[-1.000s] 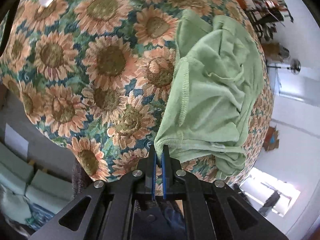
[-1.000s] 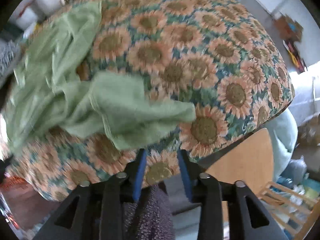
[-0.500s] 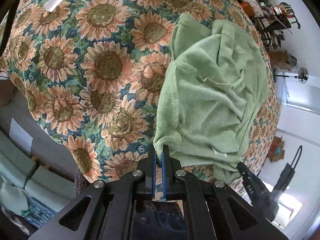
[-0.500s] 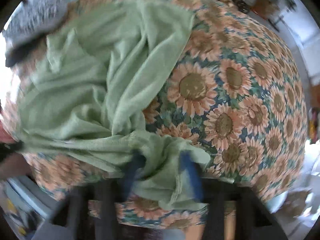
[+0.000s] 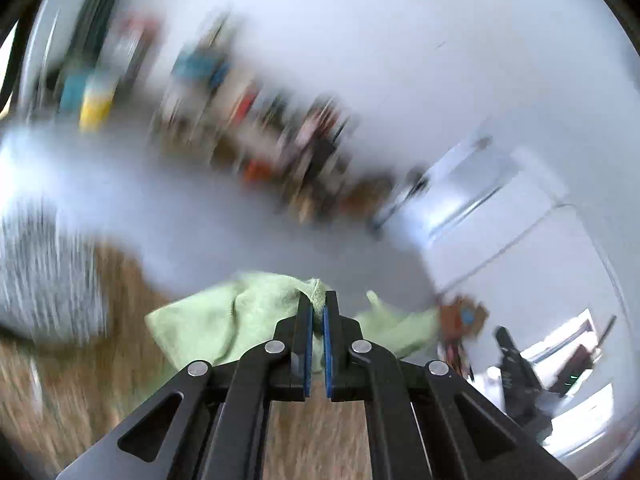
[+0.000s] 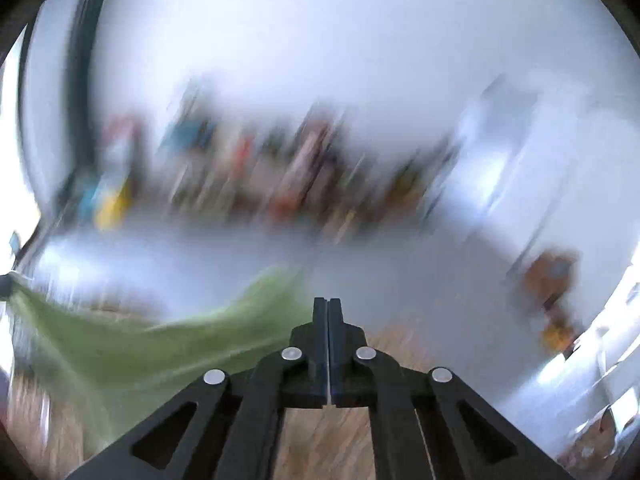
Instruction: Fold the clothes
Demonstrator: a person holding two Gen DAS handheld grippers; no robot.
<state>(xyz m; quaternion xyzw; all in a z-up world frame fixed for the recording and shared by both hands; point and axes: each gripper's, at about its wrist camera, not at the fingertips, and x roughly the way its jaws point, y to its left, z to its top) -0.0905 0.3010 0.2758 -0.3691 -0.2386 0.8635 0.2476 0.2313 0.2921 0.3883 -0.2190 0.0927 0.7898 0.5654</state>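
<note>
Green garment [image 5: 224,320] hangs lifted between both tools, left tool [image 5: 316,308] clamped on its hem, right tool [image 6: 328,312] just closed, cloth trailing toward nine o'clock, grip unclear; next, spreading it flat on the worktop.

Pale green garment [image 5: 224,324], bunched, lifted, blurred

Both wrist views close behind their fingers, facing a blurred, seemingly shared shelf wall [image 5: 280,152].
</note>
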